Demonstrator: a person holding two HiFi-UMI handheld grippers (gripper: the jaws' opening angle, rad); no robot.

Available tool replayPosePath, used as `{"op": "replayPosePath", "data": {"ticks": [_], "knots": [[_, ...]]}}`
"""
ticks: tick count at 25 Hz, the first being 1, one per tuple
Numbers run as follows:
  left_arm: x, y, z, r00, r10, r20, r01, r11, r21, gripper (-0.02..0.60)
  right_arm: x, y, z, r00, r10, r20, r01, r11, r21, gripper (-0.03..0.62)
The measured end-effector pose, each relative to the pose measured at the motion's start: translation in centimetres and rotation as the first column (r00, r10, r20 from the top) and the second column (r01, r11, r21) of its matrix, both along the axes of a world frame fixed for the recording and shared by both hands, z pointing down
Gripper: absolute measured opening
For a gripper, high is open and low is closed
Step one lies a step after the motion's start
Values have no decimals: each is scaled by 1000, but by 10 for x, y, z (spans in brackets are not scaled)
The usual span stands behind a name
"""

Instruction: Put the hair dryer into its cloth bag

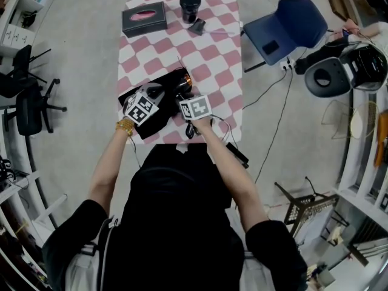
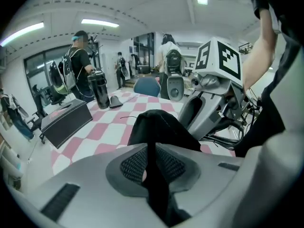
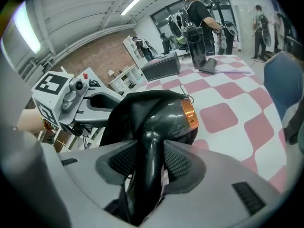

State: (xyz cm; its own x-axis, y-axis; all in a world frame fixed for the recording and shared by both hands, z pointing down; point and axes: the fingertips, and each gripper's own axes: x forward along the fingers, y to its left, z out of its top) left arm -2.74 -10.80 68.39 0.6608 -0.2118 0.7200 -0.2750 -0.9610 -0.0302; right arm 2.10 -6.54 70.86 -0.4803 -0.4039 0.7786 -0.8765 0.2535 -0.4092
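The black hair dryer (image 3: 161,113), with an orange ring at its nozzle, lies half inside the black cloth bag (image 1: 159,111) on the pink-and-white checked table (image 1: 212,59). My right gripper (image 3: 151,160) is shut on the dryer's handle, pads pressing on both sides. My left gripper (image 2: 151,163) is at the bag's left edge. A fold of the black cloth (image 2: 159,125) runs between its pads, which stand slightly apart and do not squeeze it. In the head view the two grippers sit side by side over the bag, left gripper (image 1: 156,96) and right gripper (image 1: 185,96).
At the table's far end are a black tissue box (image 1: 144,19), a black tumbler (image 1: 190,5) and a small black nozzle (image 1: 197,26). A blue chair (image 1: 285,26) stands to the right. The dryer's cord (image 1: 233,144) trails off the near right corner. People stand in the background.
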Motion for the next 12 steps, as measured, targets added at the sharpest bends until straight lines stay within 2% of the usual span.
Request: {"op": "replayPosePath", "data": {"ticks": [2, 6, 8, 10, 12], "knots": [[1, 0, -2, 1000, -16, -17, 16, 999, -37, 31, -2, -3, -3, 1000, -4, -3, 4, 1000, 6, 178], [12, 5, -23, 993, -29, -117, 20, 997, -70, 20, -12, -5, -9, 998, 37, 45, -38, 999, 14, 173], [21, 12, -40, 982, -10, -188, -6, 996, -86, 18, -18, -7, -14, 993, 66, 94, -67, 998, 10, 169], [30, 23, -57, 961, 15, -275, -50, 992, -119, 18, -24, -7, -16, 983, 82, 162, -82, 997, -6, 164], [36, 33, -64, 946, 41, -321, -91, 986, -140, 19, -33, -4, -13, 966, 91, 242, -79, 995, -58, 160]]}}
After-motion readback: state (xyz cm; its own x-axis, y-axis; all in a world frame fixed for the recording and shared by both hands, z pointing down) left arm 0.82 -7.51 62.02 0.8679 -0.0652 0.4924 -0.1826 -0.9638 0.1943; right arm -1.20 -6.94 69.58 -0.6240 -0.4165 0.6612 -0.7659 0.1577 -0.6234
